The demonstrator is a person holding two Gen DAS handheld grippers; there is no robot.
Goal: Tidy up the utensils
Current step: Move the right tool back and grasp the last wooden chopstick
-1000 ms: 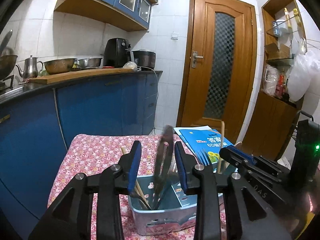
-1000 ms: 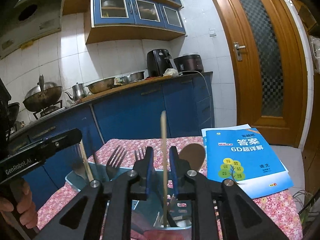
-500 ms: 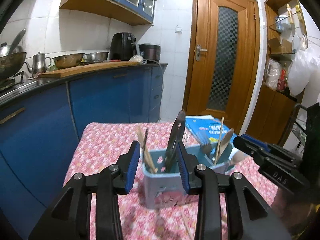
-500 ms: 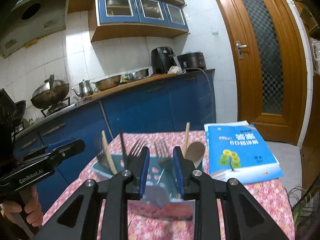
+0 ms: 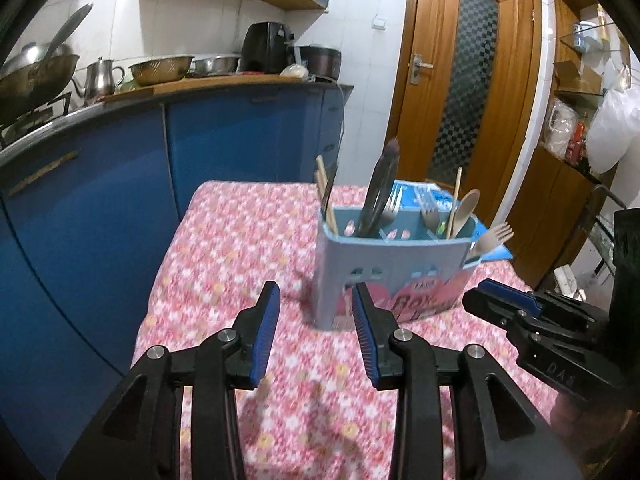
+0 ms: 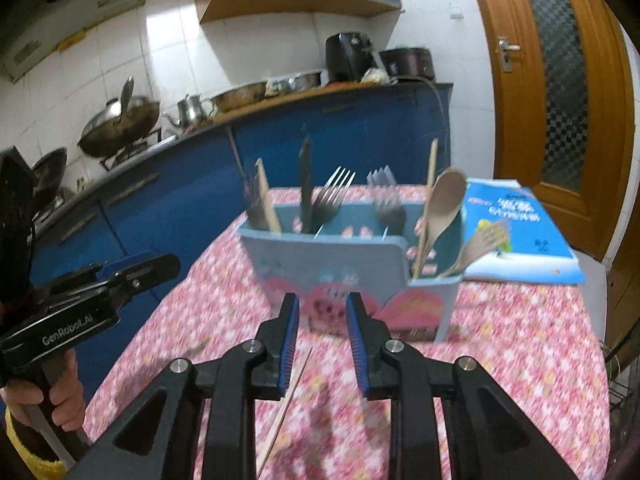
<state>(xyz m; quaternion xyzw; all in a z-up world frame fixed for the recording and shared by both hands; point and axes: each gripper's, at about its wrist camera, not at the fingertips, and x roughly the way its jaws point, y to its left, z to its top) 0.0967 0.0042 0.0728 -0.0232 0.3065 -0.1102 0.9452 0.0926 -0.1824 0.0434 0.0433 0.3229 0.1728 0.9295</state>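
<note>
utensil caddy [image 5: 390, 272] stands upright on the floral worktop [image 5: 224, 264], forks, wooden spoon [image 6: 438, 210] and chopsticks sticking out; its lower compartments stay hidden behind the wall. left tool [image 5: 316, 336] gapes wide, gripping nothing, short of the caddy. right tool [image 6: 320, 336] also parted and bare. one chopstick [image 6: 286, 396] lies on the cloth, partly covered by the right tool. motion blurs the printed label.

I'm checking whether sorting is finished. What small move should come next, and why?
Probably lower the right tool, open and empty, onto the loose chopstick lying on the tablecloth just beneath it. The other utensils already stand in the holder.
</note>
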